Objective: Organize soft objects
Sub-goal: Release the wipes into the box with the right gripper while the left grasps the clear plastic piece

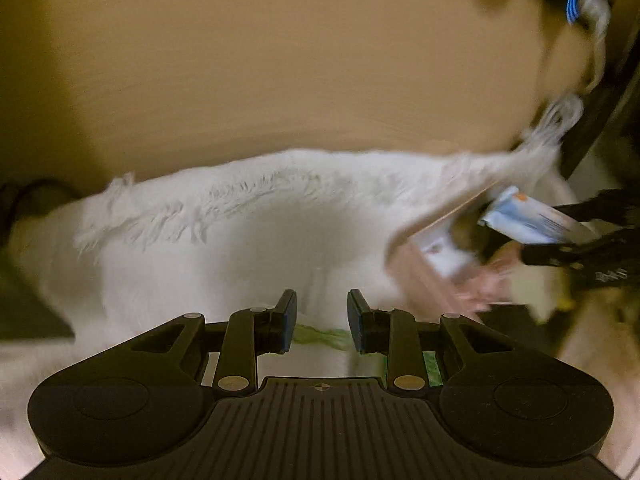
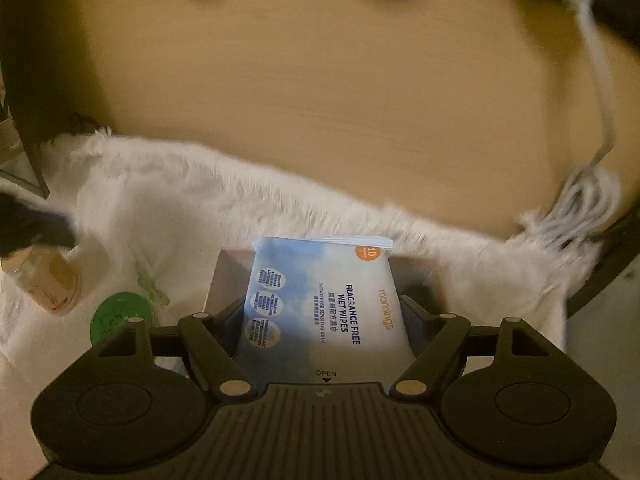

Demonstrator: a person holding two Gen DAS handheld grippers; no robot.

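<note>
Wipes pack, a soft blue-and-white sachet, lies between the spread fingers of the right gripper, its long axis running along the fingers and away from the camera. Its far end reaches over a shallow tan box that sits on a white fringed rug. The fingertips are hidden by the pack, but the jaws stand wide on either flank of it, and the left-wrist view shows the pack carried at the tip of the right gripper: judged a grasp across the pack's width. The box sits directly below and ahead, so a short lowering along the same axis should seat the pack inside it.

The left gripper hovers over the rug with its jaws narrowly parted and nothing clamped; a wisp of green fibre lies on the rug below the gap, seemingly untouched. This view is motion-blurred. The right gripper is clearly the nearer to pack and box; the left lies well off to the side.

Legible print on the pack: "mannings", "FRAGRANCE FREE WET WIPES", "SUITABLE FOR SENSITIVE SKIN", a "10" in an orange disc, and "OPEN" above a small arrow at the near end. Three round badges carry text too small to read.

Also on the rug, to the left in the right-wrist view: a clear bottle and a green lid, both with unreadable marks.
</note>
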